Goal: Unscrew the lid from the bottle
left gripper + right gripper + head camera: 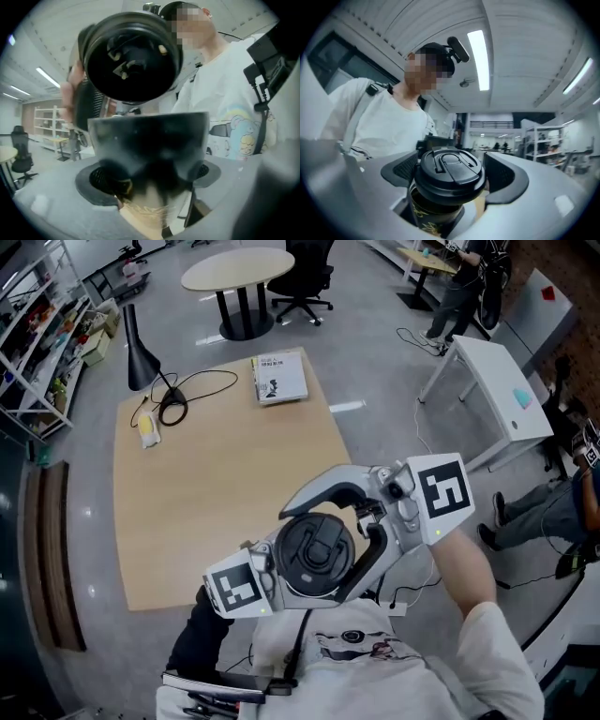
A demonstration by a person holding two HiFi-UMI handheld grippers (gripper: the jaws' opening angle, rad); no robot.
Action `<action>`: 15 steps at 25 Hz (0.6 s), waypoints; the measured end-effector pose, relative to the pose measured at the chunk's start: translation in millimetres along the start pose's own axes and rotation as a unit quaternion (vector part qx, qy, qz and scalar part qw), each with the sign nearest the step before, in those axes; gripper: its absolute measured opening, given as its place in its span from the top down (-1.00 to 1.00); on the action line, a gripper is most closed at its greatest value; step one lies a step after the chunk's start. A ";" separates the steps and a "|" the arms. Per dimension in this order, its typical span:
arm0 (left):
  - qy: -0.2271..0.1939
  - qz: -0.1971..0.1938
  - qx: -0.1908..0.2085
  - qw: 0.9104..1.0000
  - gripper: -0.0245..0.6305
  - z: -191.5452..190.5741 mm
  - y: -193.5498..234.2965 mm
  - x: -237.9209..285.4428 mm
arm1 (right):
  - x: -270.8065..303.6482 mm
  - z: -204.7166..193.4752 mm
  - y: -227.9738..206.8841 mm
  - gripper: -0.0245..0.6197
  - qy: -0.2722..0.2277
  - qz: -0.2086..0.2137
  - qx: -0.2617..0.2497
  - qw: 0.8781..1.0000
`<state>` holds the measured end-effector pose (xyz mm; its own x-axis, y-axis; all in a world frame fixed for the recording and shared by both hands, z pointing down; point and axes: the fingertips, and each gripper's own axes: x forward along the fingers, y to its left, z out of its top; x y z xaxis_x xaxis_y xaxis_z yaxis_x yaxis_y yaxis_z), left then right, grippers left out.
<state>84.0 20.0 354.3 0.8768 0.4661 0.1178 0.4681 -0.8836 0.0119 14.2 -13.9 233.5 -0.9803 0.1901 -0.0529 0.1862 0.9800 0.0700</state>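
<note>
A dark bottle with gold print (433, 212) is held up in the air over the near edge of the wooden table (216, 493). In the head view its black flip-top lid (309, 547) faces upward. My right gripper (317, 559) wraps its white jaws around the lid, and in the right gripper view both pads (401, 172) press against the lid's rim (449, 169). Lower down, my left gripper (265, 576) is shut on the bottle's body (147, 140), which fills the gap between its jaws in the left gripper view. Most of the bottle's body is hidden under the lid in the head view.
On the table's far part lie a book (278, 378), a black lamp (139, 352) with its cable (173, 409), and a small yellow-white item (147, 430). A white desk (502, 395) stands to the right, a round table (239, 270) and an office chair (305, 277) beyond.
</note>
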 end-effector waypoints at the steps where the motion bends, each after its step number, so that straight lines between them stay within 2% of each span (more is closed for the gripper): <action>1: -0.001 0.047 -0.011 0.999 -0.38 -4.5 16.5 -6.0 | -9.9 2.4 -17.7 -0.49 -0.002 -0.072 -0.010 0.997; 2: 0.000 0.102 -0.024 0.994 -0.38 -11.1 36.0 -15.1 | -25.0 1.9 -37.3 -0.49 0.001 -0.158 -0.021 0.987; 3: 0.001 0.164 -0.037 0.986 -0.38 -18.7 57.1 -27.6 | -45.6 -1.4 -56.6 -0.49 0.009 -0.253 -0.032 0.967; 4: 0.003 0.232 -0.050 0.972 -0.38 -26.2 78.6 -43.9 | -70.8 -7.6 -73.5 -0.49 0.020 -0.348 -0.047 0.936; 5: 0.004 0.307 -0.060 0.950 -0.38 -33.2 100.1 -64.1 | -98.8 -16.3 -86.6 -0.49 0.029 -0.437 -0.060 0.897; 6: 0.004 0.389 -0.067 0.919 -0.39 -39.9 120.8 -88.4 | -126.3 -26.5 -95.7 -0.49 0.032 -0.515 -0.065 0.854; 7: 0.006 0.473 -0.074 0.878 -0.38 -46.3 138.8 -115.8 | -150.6 -38.1 -101.4 -0.49 0.028 -0.577 -0.062 0.814; 8: 0.007 0.550 -0.081 0.831 -0.38 -52.0 152.4 -145.1 | -170.2 -51.2 -104.7 -0.49 0.020 -0.625 -0.051 0.779; 9: 0.008 0.613 -0.089 0.785 -0.38 -57.4 160.9 -173.5 | -184.6 -65.5 -106.5 -0.49 0.013 -0.658 -0.037 0.752; 10: 0.006 0.657 -0.097 0.747 -0.38 -62.5 164.7 -197.9 | -194.0 -80.0 -107.7 -0.49 0.013 -0.680 -0.024 0.733; 11: 0.004 0.683 -0.106 0.723 -0.38 -67.2 165.0 -216.3 | -198.7 -93.0 -108.7 -0.49 0.017 -0.692 -0.014 0.722; 12: 0.002 0.694 -0.114 0.711 -0.38 -71.1 163.6 -228.8 | -199.8 -103.0 -109.8 -0.49 0.023 -0.697 -0.007 0.716; 13: 0.004 0.698 -0.119 0.707 -0.38 -73.5 161.5 -236.8 | -198.7 -109.1 -111.0 -0.49 0.028 -0.699 -0.003 0.715; 15: 0.014 0.701 -0.115 0.704 -0.38 -73.7 157.7 -245.1 | -196.3 -112.8 -112.4 -0.49 0.036 -0.697 -0.004 0.716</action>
<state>-65.2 -236.8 400.5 0.4562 -0.8686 0.1936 -0.8873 -0.4604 0.0254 178.3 -168.0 348.3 -0.2134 -0.9766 -0.0255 -0.9770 0.2134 0.0038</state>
